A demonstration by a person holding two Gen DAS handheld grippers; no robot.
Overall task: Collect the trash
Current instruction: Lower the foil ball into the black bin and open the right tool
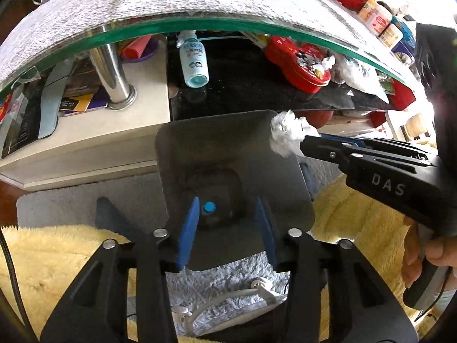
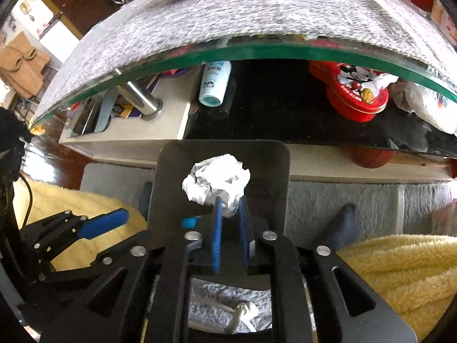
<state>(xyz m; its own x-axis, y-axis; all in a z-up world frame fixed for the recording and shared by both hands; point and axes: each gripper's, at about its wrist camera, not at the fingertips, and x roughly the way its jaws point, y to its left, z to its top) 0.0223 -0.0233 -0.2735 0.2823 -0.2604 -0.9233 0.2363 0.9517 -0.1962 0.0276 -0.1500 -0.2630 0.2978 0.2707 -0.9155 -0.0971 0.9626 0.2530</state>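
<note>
A dark grey square trash bin stands on the floor rug below the glass table; its rim also shows in the right wrist view. A blue bottle cap lies inside it. My right gripper is shut on a crumpled white paper ball and holds it over the bin's opening; it also shows in the left wrist view at the bin's far right corner. My left gripper is open and empty, with its blue fingers over the bin's near edge.
A curved glass table with a grey mat is above. On the lower shelf lie a white bottle and a red tin. Yellow fleece lies on both sides. A white cable lies on the rug.
</note>
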